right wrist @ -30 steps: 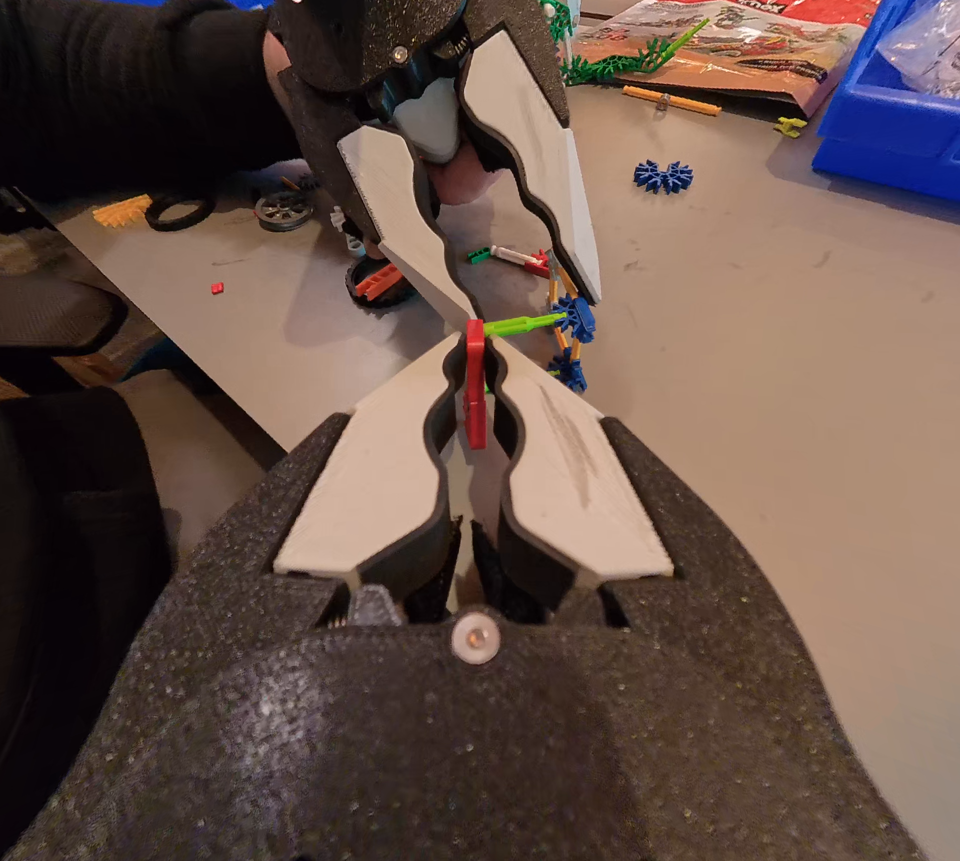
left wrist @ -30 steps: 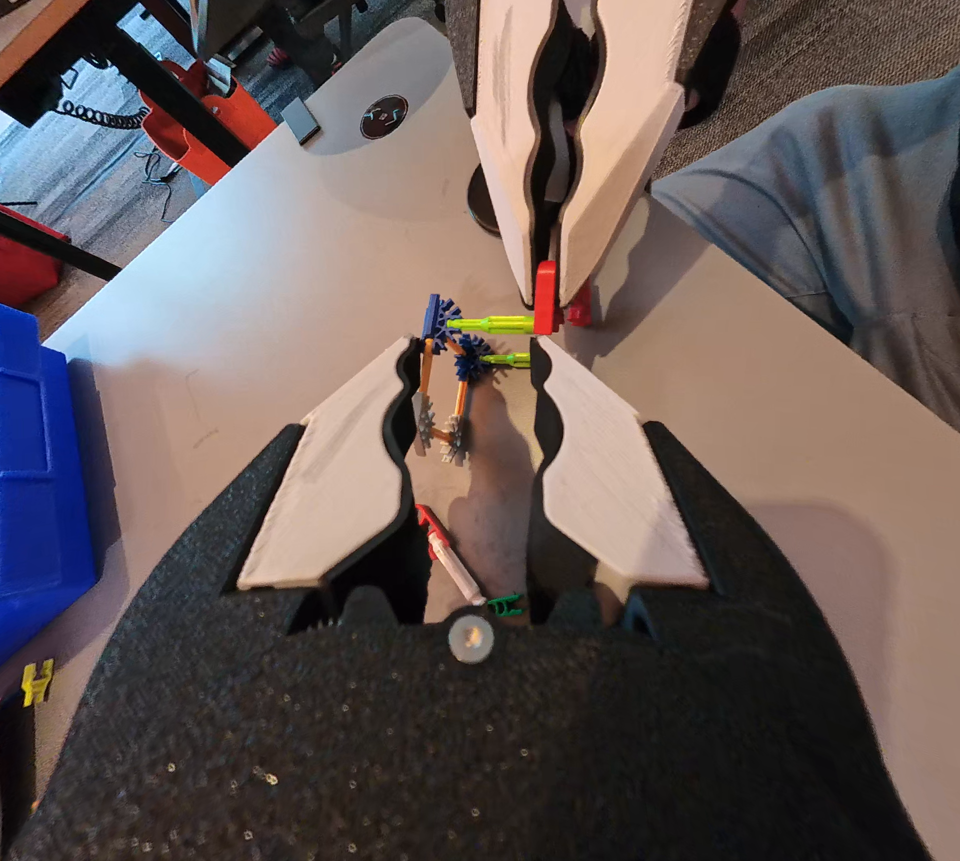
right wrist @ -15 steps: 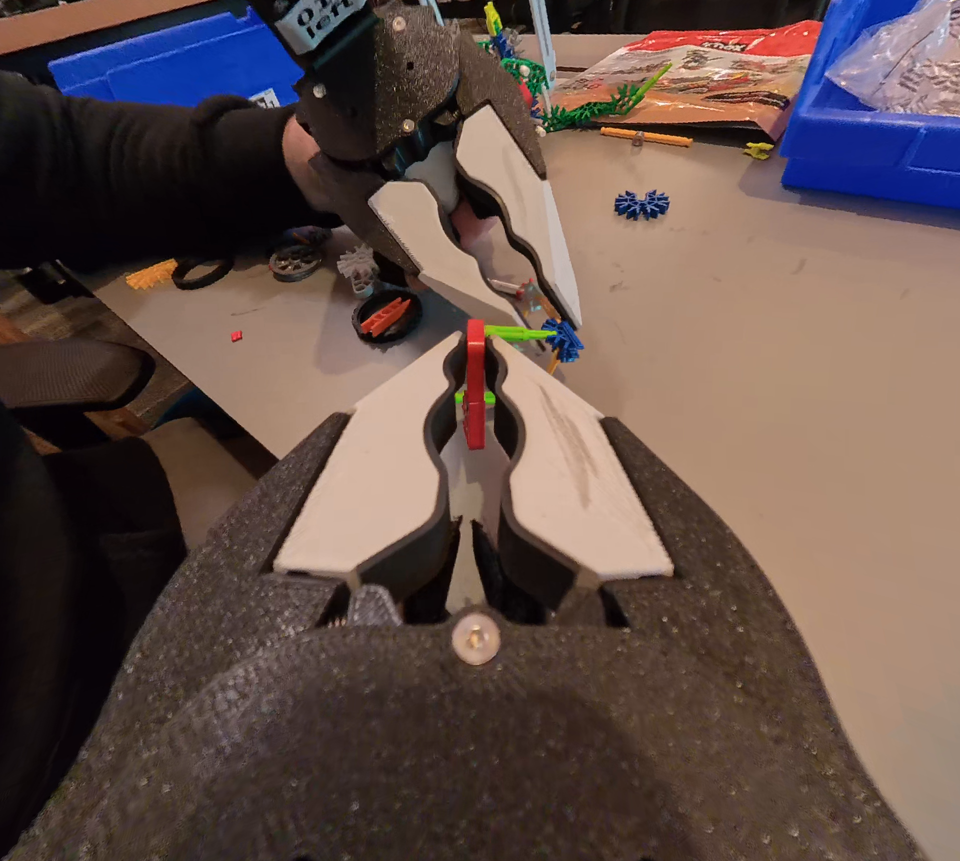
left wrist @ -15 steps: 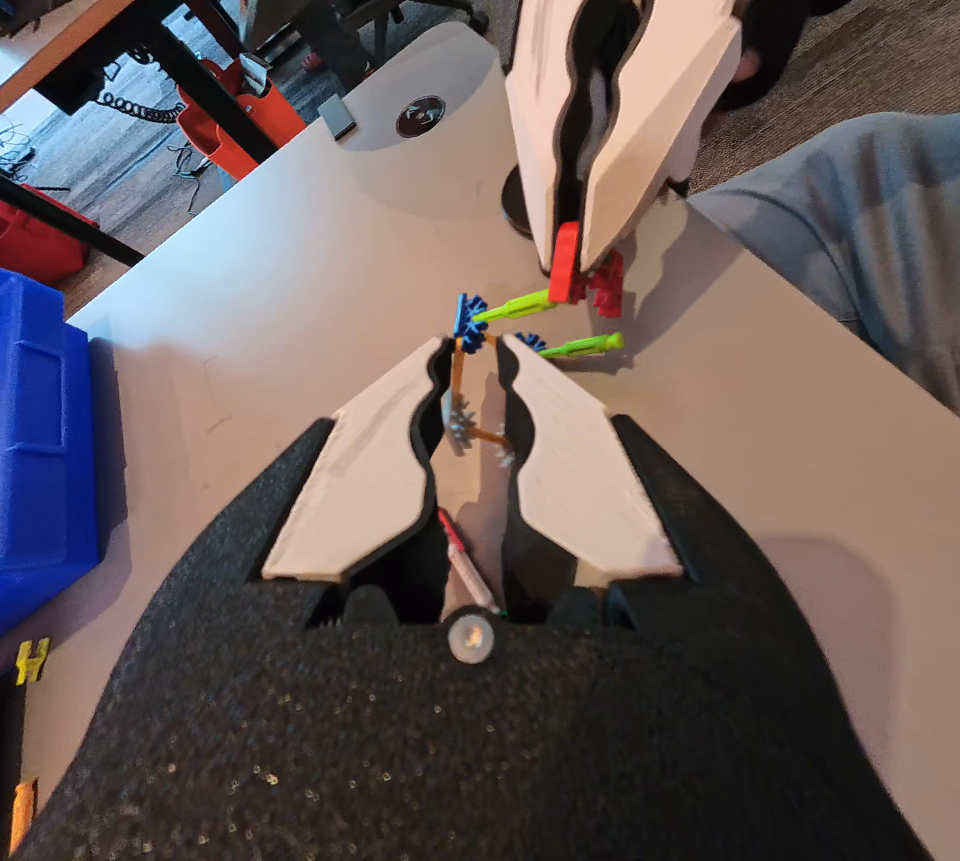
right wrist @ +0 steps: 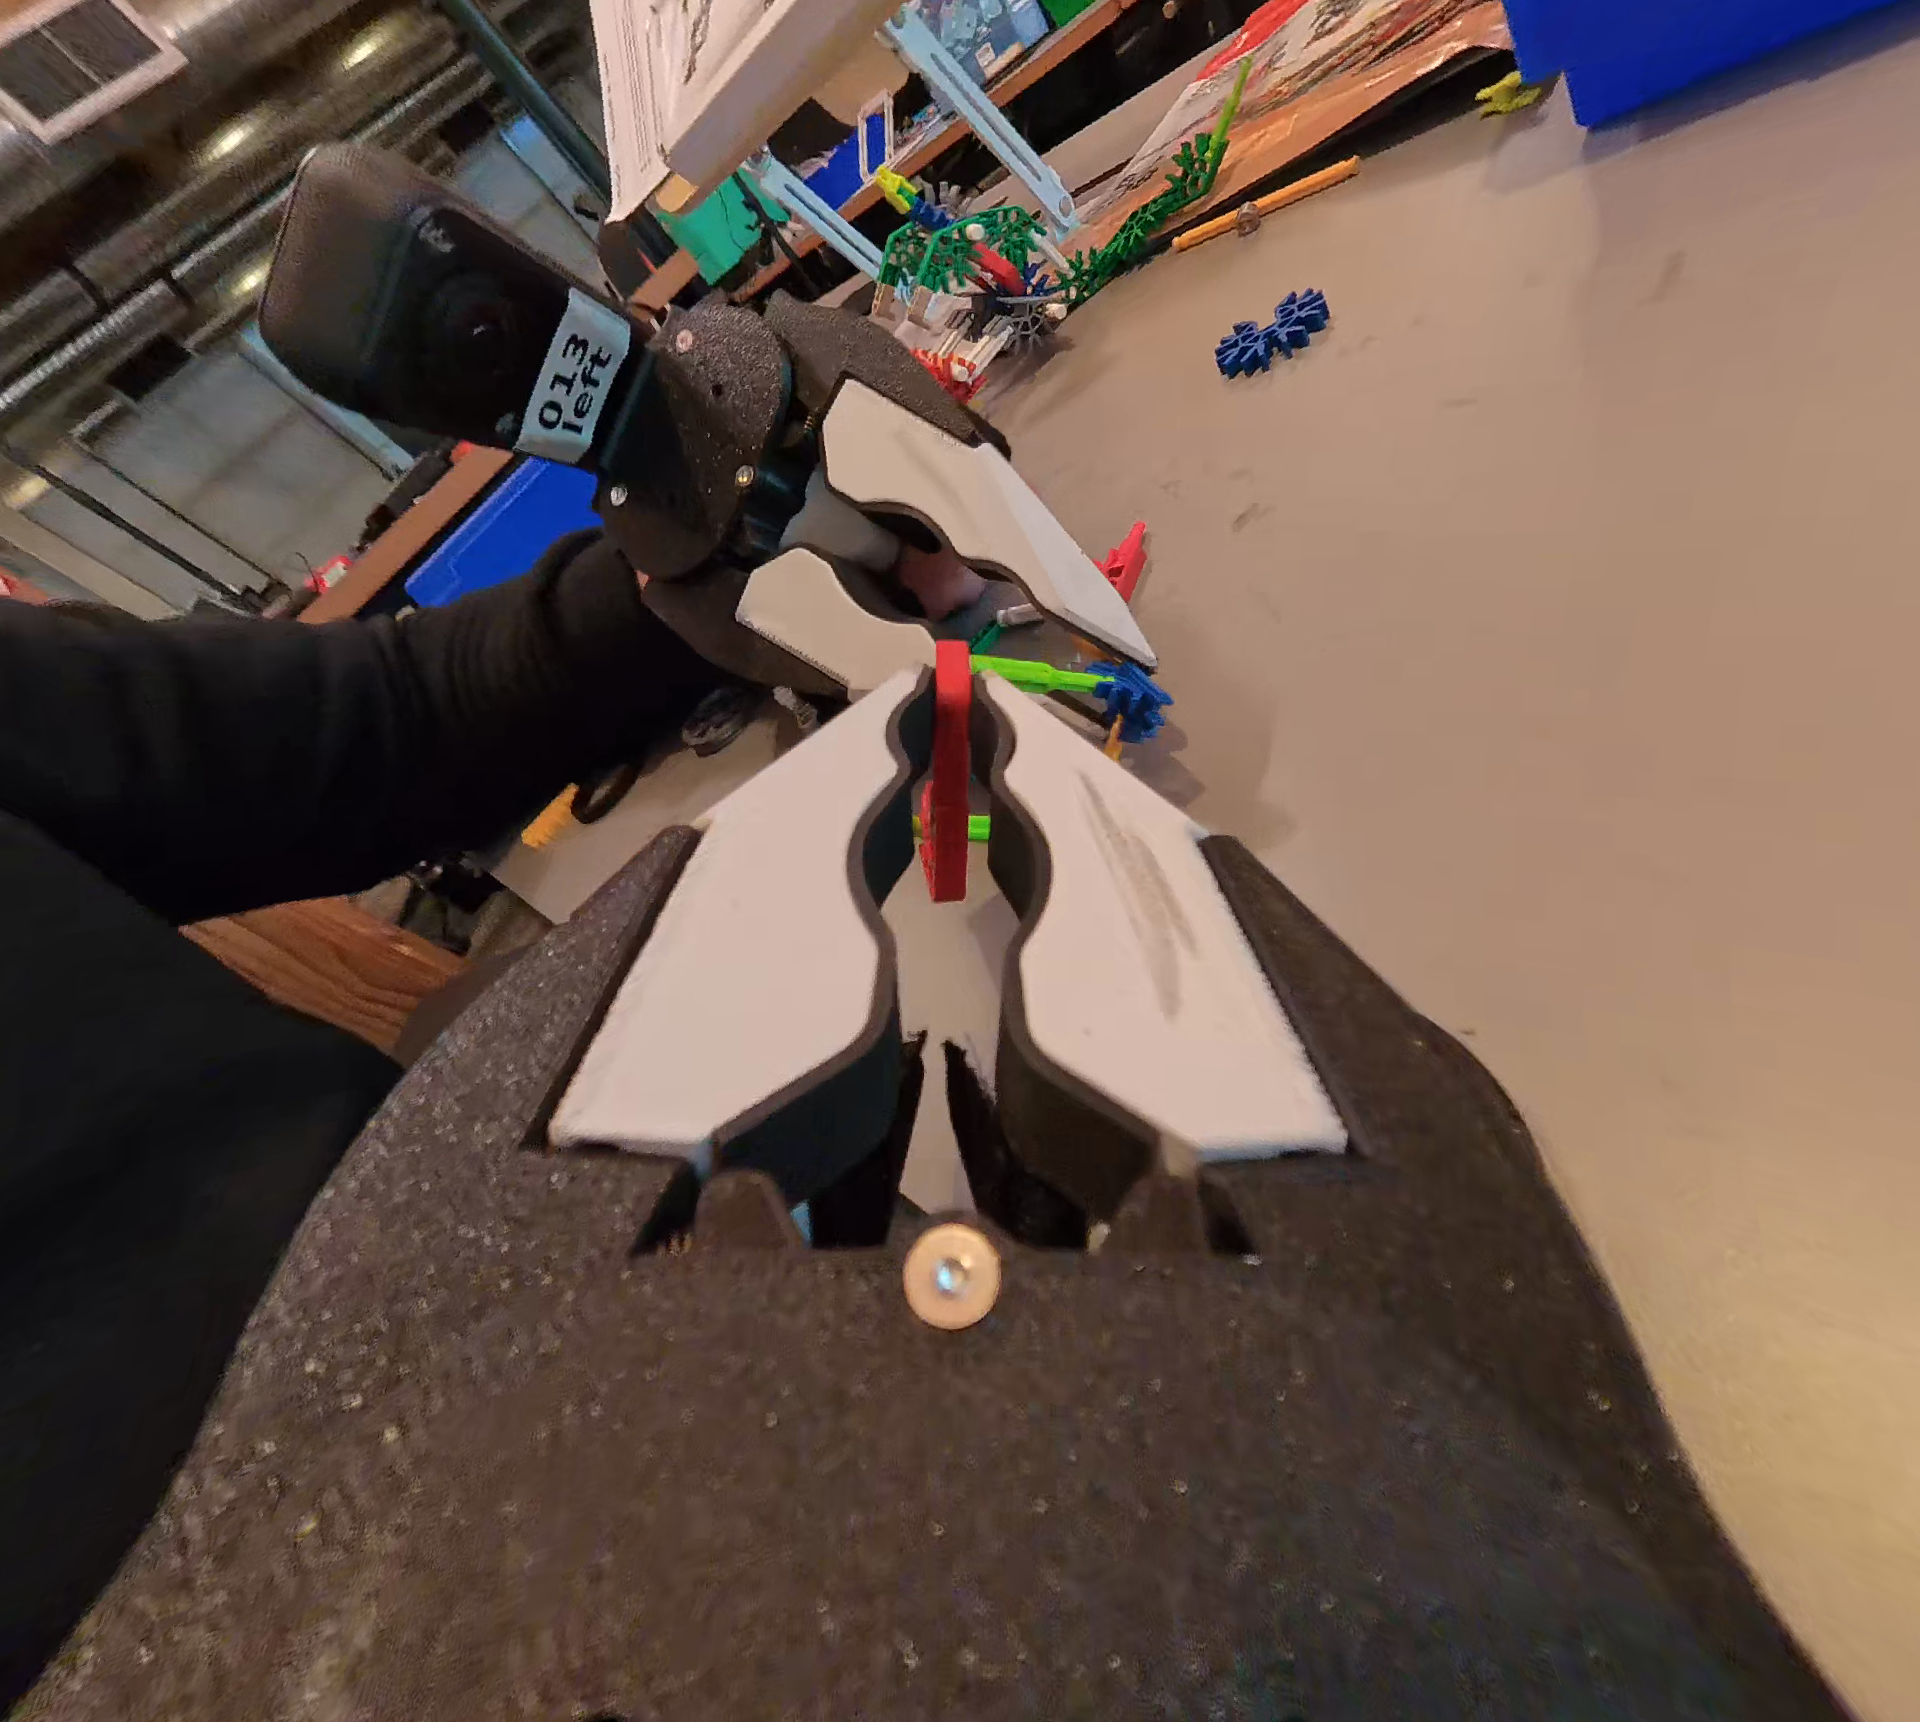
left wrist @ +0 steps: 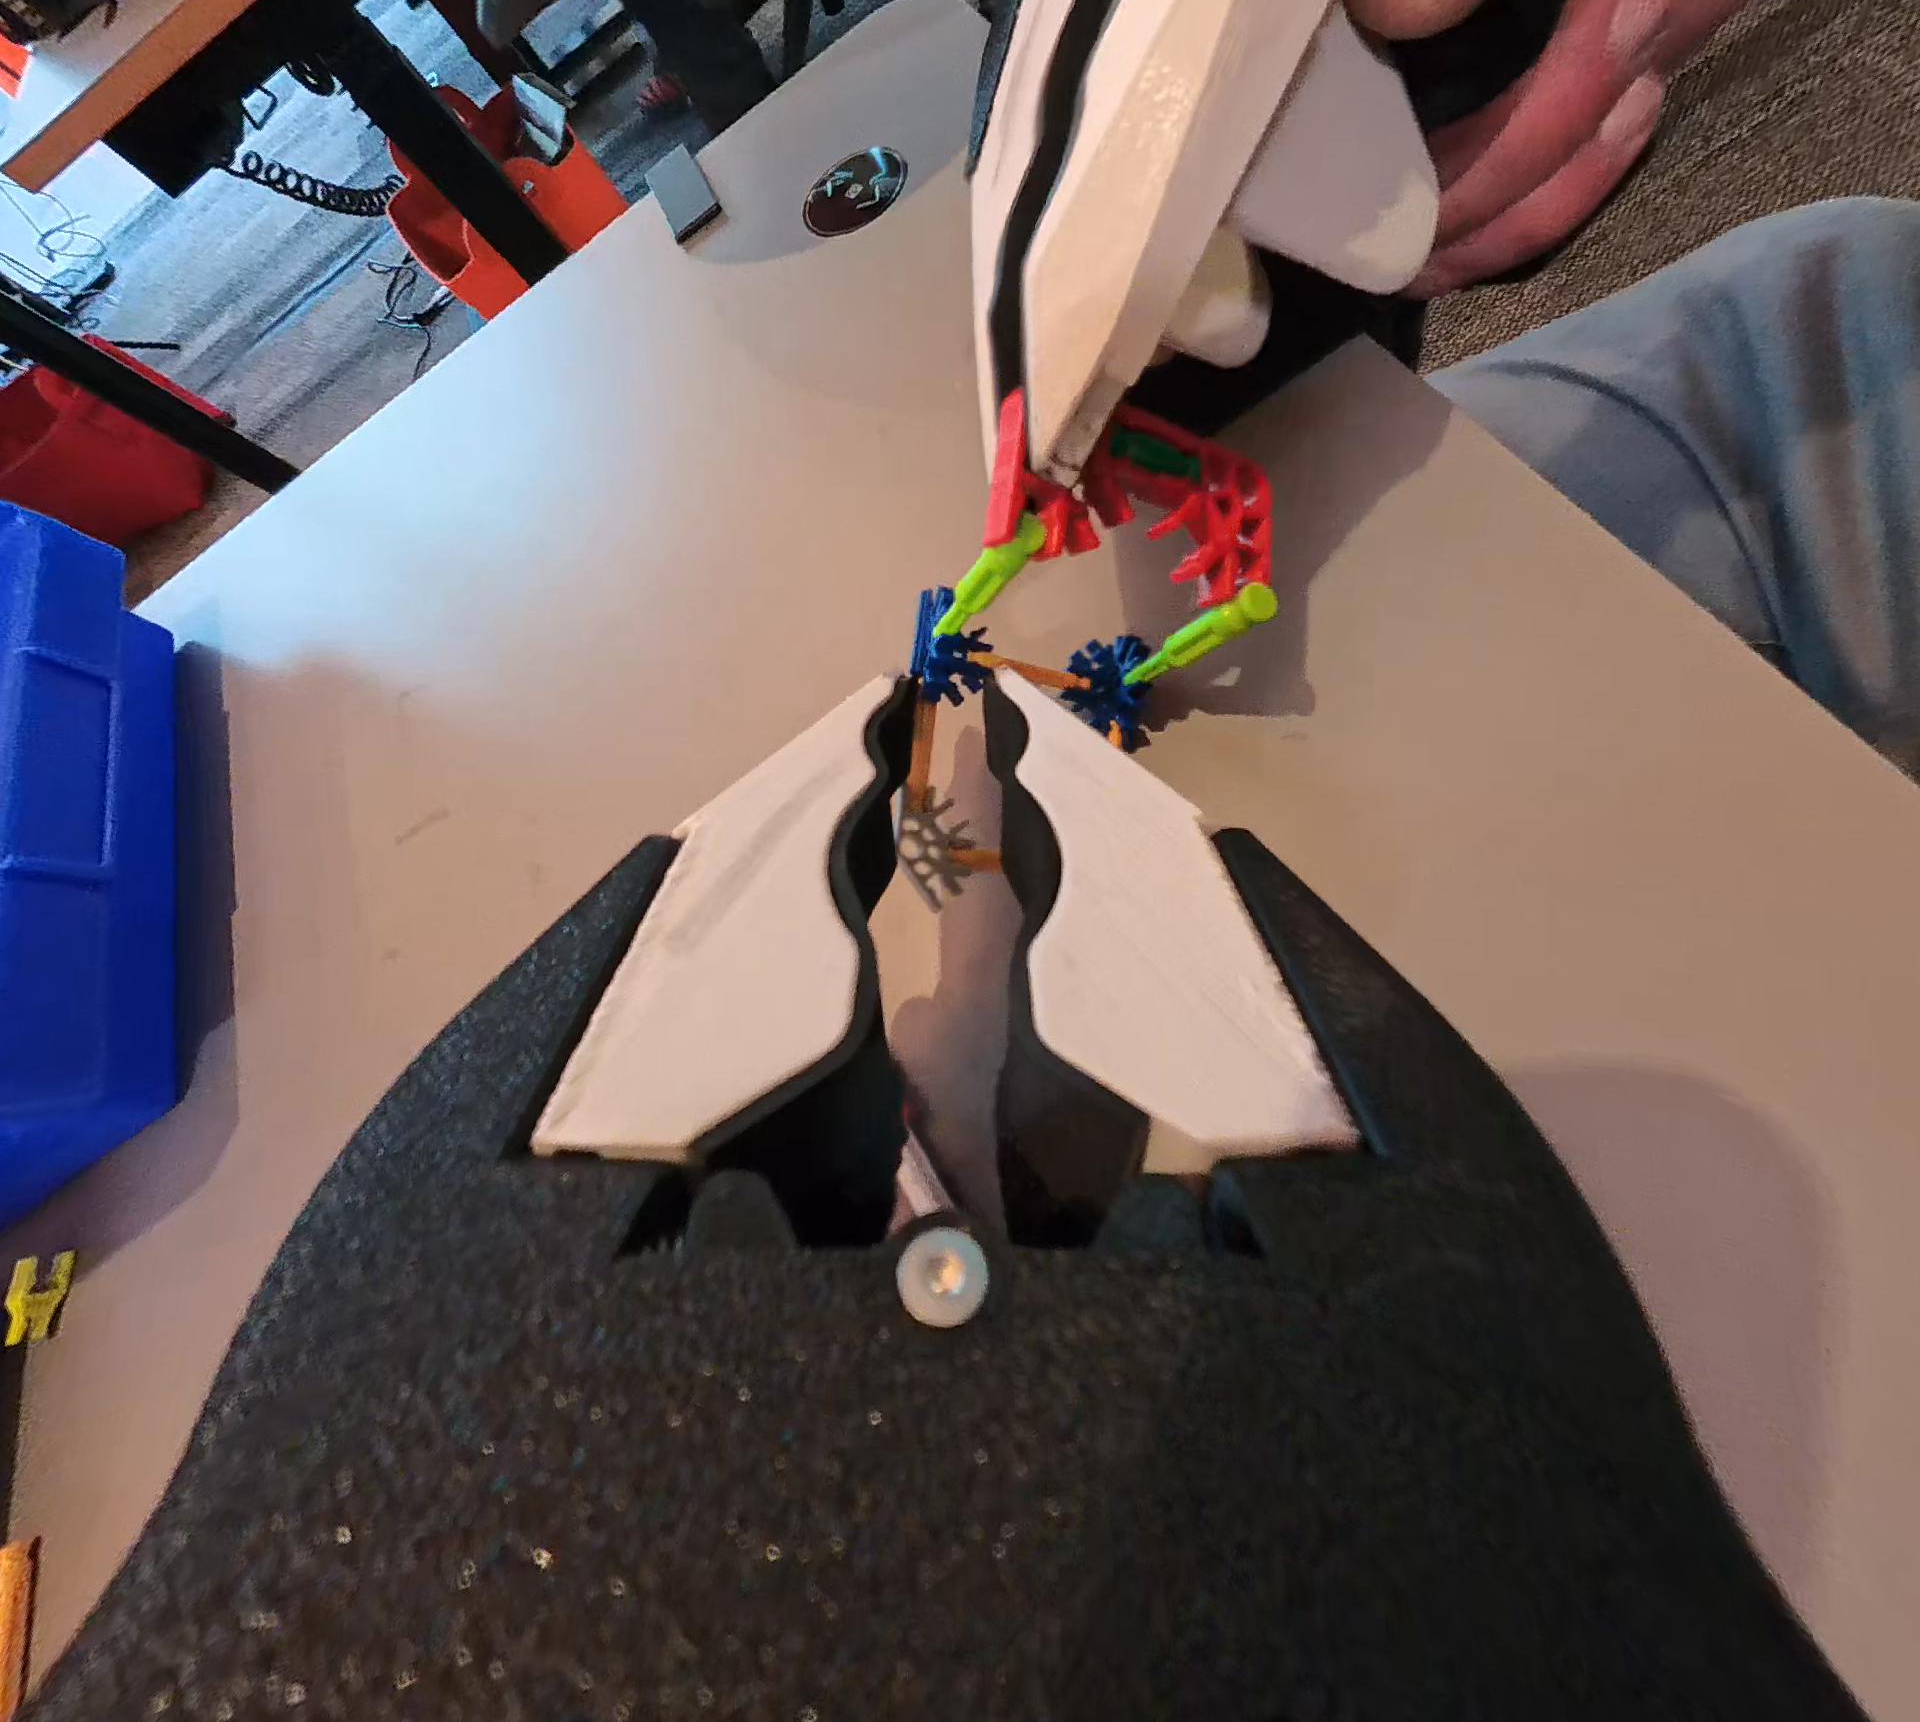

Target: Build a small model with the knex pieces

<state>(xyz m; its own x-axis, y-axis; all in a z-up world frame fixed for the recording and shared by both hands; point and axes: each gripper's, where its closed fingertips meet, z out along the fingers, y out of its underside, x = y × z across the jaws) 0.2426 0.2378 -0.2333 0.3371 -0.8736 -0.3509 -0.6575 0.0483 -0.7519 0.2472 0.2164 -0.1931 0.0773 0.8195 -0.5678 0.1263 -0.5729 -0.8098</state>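
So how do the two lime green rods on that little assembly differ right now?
The upper lime rod has its far end plugged into the red connector that the right tongs clamp; the lower lime rod ends free, touching no connector there. The upper one rises steeply from its blue connector; the lower slants more gently from the other blue connector. Both share colour and each roots in a blue snowflake piece.

blue bin (left wrist: 73,841), loose blue connectors (right wrist: 1273,334), grey table (left wrist: 520,633)
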